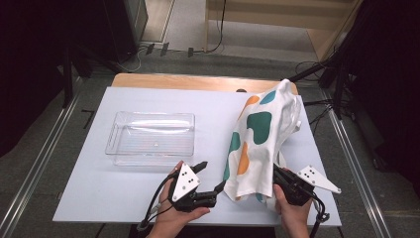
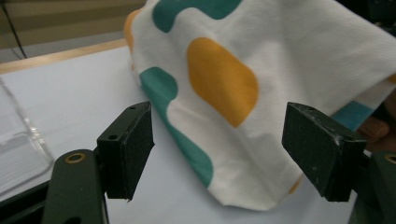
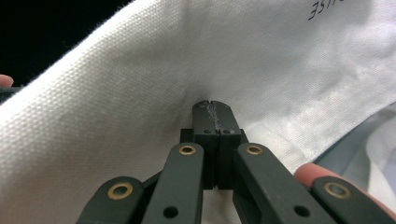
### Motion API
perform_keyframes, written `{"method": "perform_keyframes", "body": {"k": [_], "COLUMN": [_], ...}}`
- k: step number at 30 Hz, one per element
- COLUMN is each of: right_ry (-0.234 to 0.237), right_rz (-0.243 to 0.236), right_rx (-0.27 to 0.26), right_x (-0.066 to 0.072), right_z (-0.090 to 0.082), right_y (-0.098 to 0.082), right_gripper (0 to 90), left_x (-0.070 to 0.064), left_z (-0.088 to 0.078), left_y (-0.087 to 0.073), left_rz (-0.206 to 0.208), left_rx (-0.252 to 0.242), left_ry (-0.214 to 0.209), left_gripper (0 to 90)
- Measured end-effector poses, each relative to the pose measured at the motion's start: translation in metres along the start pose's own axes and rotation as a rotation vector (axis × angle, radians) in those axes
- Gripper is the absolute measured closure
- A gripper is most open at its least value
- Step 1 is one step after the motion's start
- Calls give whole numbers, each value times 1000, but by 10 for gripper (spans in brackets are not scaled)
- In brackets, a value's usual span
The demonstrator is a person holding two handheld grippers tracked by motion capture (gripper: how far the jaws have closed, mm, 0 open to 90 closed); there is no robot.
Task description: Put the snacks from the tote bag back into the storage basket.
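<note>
Spotted cloth (image 1: 257, 144) in right tool (image 1: 277, 174)

One white cloth bag (image 1: 260, 141) printed with green and orange blobs. One clear plastic tray (image 1: 151, 138). One desk (image 1: 99, 188) with a pale top. Two claws: the left claw (image 1: 210, 183) and the right claw (image 1: 275, 171). Two hands.

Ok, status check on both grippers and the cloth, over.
Right gripper shut on cloth. Left gripper open, cloth's lower corner between jaws, untouched. Tray clear to the side.
</note>
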State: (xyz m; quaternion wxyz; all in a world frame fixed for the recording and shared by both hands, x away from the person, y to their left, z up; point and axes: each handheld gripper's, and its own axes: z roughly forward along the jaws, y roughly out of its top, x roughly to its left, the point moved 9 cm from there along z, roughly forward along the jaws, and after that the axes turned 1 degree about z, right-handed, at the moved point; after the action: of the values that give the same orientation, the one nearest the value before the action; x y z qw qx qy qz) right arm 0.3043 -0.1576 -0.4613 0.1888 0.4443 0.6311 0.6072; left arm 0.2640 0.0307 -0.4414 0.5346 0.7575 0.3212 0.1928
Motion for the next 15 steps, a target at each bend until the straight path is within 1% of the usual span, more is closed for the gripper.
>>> {"method": "perform_keyframes", "body": {"k": [1, 2, 3, 4, 5, 6, 10, 11, 12, 13, 14, 15], "right_ry": [3, 8, 13, 13, 18, 22, 39, 42, 42, 42, 42, 43], "right_rz": [-2, -16, -12, -12, -23, -25, -26, -32, -35, -36, -36, -39], "right_rx": [0, -5, -2, -2, -5, -6, -10, -9, -12, -12, -12, -12], "right_x": [1, 5, 7, 7, 10, 10, 15, 16, 17, 18, 18, 19], "right_z": [1, 5, 7, 7, 10, 11, 16, 17, 18, 19, 19, 21], "right_y": [0, 1, 0, 0, 1, 1, 2, 2, 2, 3, 3, 3], "right_gripper": [900, 900, 900, 900, 900, 900, 900, 900, 900, 900, 900, 900], "left_x": [-5, -10, -21, -21, -30, -37, -55, -55, -61, -64, -64, -69], "left_z": [2, 3, 6, 6, 8, 9, 14, 14, 18, 20, 20, 24], "left_y": [1, 2, 4, 4, 7, 8, 11, 11, 10, 9, 9, 8], "left_rz": [7, 14, 24, 24, 31, 37, 53, 53, 60, 59, 59, 64], "left_rx": [-3, -2, -2, -2, -4, -5, -11, -11, 1, 1, 1, 9], "left_ry": [-14, -25, -50, -50, -69, -81, -106, -106, -92, -94, -94, -84], "left_gripper": [259, 258, 256, 254, 250, 248, 218, 199, 153, 140, 140, 132]}}
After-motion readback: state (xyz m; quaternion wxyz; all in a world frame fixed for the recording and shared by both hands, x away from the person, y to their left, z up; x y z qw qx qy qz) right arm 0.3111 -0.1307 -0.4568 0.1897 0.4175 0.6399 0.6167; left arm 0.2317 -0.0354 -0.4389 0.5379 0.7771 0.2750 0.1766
